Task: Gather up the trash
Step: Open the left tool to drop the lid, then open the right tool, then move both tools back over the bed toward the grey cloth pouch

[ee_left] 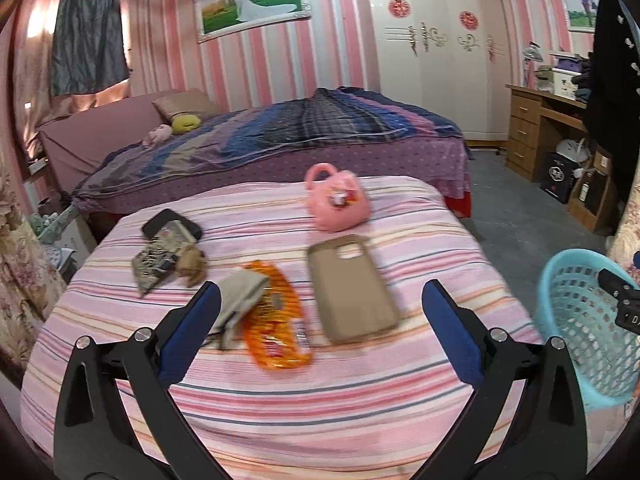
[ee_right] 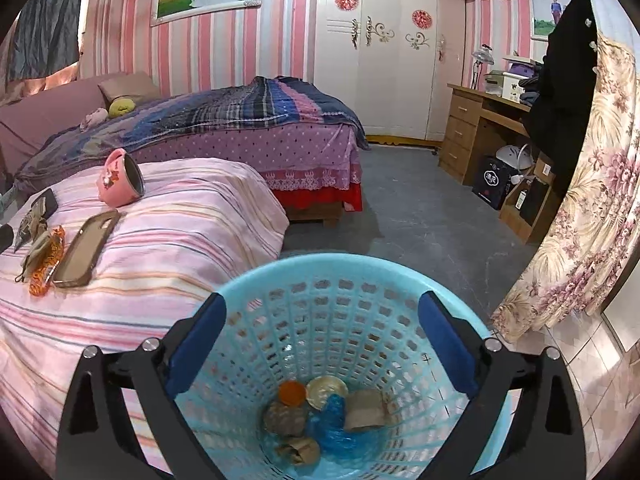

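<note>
Left wrist view shows the left tool (ee_left: 320, 300) spread wide with nothing between its blue pads, hanging over the striped bed cover (ee_left: 280, 408). Just beyond the fingertips lies an orange snack wrapper (ee_left: 276, 320), blurred so its print cannot be read, with a grey crumpled scrap (ee_left: 242, 300) overlapping its near-left edge. Right of the wrapper, touching or nearly so, lies a tan phone case (ee_left: 352, 288); behind the case stands a pink toy handbag (ee_left: 336, 200). Left of the wrapper sit a patterned wrapper (ee_left: 156, 264) and a small brown crumple (ee_left: 192, 264), both hard to identify, beside a dark phone (ee_left: 172, 222). At the frame's right edge the blue laundry-style basket (ee_left: 588, 320) is cut off.

Right wrist view has the right tool (ee_right: 322, 320) wide apart and empty above the basket (ee_right: 340, 280), whose bottom holds collected trash (ee_right: 320, 416): an orange lid, blue plastic, brownish paper wads. No earlier frame is given.
</note>
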`<state>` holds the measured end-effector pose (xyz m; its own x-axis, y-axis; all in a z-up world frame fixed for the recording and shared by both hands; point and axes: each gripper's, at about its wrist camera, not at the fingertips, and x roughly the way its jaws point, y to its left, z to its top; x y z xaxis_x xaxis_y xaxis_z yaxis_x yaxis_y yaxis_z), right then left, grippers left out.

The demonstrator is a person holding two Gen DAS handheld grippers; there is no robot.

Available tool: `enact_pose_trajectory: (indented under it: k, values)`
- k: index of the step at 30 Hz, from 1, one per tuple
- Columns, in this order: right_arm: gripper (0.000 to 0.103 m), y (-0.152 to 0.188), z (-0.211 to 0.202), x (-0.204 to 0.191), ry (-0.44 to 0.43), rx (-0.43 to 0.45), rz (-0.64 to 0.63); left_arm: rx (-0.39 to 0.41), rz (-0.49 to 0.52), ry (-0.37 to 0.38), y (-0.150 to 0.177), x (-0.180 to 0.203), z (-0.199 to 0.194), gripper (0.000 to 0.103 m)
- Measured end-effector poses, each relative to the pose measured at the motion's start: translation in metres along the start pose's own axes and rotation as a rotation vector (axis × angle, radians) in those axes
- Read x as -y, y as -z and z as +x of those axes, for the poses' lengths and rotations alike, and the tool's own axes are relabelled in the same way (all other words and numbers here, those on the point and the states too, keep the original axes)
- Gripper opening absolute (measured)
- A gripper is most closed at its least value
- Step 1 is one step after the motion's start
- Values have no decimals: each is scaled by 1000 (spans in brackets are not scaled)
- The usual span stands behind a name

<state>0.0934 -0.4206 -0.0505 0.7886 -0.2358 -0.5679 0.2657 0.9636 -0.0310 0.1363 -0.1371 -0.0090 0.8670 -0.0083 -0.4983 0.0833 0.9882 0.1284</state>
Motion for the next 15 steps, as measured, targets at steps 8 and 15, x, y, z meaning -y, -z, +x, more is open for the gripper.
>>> enact_pose_trajectory:
  k: [8,15]
  values:
    - [95,-9,-1,-36,-9,7,-59,-36,-67,-33,11,-47,20,97]
    - [95,-24,0,-86,-80,18,-134,-98,-98,-84,20,-86,49,97]
